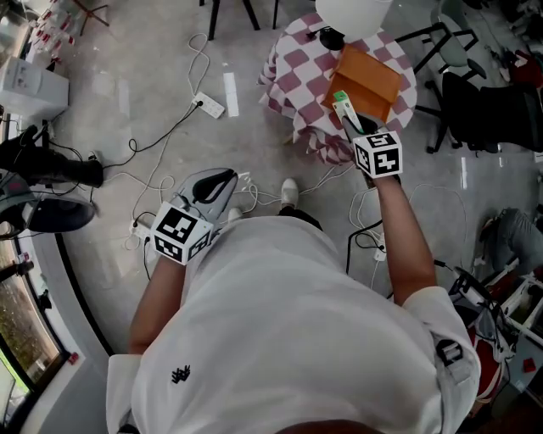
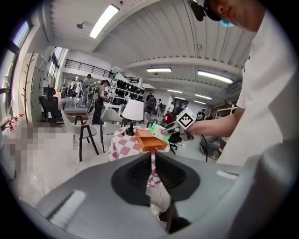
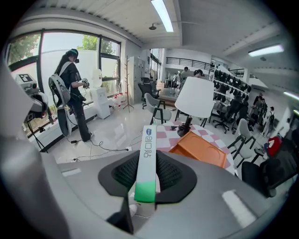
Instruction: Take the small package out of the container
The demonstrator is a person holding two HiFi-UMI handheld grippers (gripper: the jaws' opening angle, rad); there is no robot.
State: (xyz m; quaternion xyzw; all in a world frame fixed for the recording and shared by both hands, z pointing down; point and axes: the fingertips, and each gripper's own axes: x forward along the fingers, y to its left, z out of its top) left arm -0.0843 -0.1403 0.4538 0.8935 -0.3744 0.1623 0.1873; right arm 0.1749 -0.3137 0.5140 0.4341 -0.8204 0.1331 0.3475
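Right gripper [image 3: 149, 173]: your jaws are clamped on the package, one pad on each long side, close to its green end.
Package [image 1: 342, 103]: a slim white carton with a green end. It is out of the container, held in the air over that container's near corner, and its white end points away from you.
Container [image 1: 366, 78]: an orange box with its top open. It sits on the right half of the table, toward the near edge.
Table [image 1: 297, 76]: round, under a red-and-white checked cloth that hangs over the edge.
Lamp [image 1: 352, 13]: a white shade on a dark stem, with its base on the far side of the table behind the container.
Left gripper [image 2: 153, 161]: your jaws stand together with only a thin slit between them and nothing in it. You hold it close to your body, well apart from the table.
Floor: a white power strip [image 1: 212, 106] and loose cables lie left of the table.
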